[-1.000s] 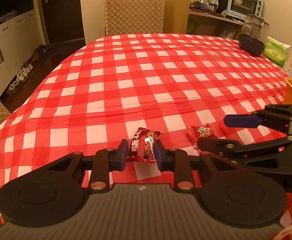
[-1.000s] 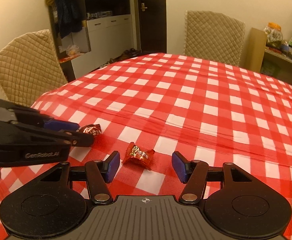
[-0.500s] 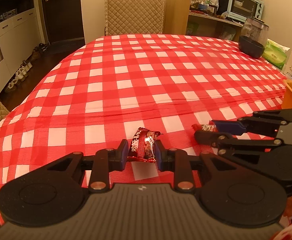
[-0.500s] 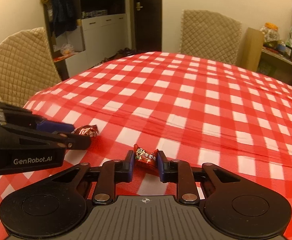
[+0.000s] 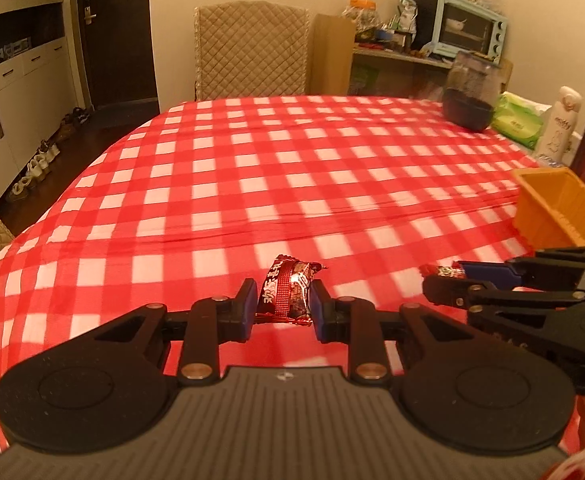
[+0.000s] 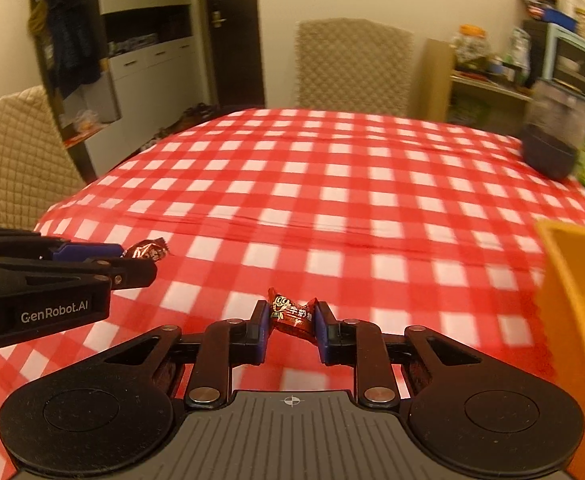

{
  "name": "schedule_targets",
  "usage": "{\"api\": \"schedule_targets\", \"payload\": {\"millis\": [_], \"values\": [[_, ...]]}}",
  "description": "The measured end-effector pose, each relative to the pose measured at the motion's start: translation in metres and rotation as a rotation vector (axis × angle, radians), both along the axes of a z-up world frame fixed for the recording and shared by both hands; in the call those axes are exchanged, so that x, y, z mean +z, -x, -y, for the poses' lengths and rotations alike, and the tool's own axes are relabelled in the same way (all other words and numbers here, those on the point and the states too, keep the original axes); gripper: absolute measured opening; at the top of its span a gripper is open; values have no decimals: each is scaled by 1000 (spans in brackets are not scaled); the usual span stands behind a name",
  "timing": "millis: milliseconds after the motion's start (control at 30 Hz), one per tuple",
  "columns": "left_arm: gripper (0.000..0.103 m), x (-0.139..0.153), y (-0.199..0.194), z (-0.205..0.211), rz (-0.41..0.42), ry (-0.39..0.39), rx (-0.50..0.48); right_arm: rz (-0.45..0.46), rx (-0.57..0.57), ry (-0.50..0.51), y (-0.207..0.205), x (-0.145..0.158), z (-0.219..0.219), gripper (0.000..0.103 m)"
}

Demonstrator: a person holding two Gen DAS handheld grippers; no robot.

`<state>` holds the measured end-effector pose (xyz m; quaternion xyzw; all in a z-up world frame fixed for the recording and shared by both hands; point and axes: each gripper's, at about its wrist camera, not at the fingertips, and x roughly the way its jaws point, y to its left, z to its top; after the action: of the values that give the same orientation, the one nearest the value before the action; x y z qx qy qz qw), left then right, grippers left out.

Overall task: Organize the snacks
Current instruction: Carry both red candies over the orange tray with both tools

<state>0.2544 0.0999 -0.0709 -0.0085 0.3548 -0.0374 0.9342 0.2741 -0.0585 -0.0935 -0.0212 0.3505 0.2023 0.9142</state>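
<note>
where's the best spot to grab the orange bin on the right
Take the orange bin by its near upright wall, coming from above with one finger inside and one outside: its top is open and the wall is thin. Both grippers already hold candies, so one must release first.

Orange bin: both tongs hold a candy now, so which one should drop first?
Right. The orange bin sits just beside the right tongs and their candy; the left tongs would likely have to cross past them.
</note>
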Motion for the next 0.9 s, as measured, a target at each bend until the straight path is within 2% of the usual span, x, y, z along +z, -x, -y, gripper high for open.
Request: {"api": "schedule_targets", "payload": {"millis": [367,667,900], "values": [[25,39,68,48,15,76,6,2,-114,-27,73,48,70,24],[25,65,117,83,23,86,-25,18,-157,-54,123,82,103,24],[25,78,138,100,27,86,-39,21,-198,-68,148,96,126,24]]}}
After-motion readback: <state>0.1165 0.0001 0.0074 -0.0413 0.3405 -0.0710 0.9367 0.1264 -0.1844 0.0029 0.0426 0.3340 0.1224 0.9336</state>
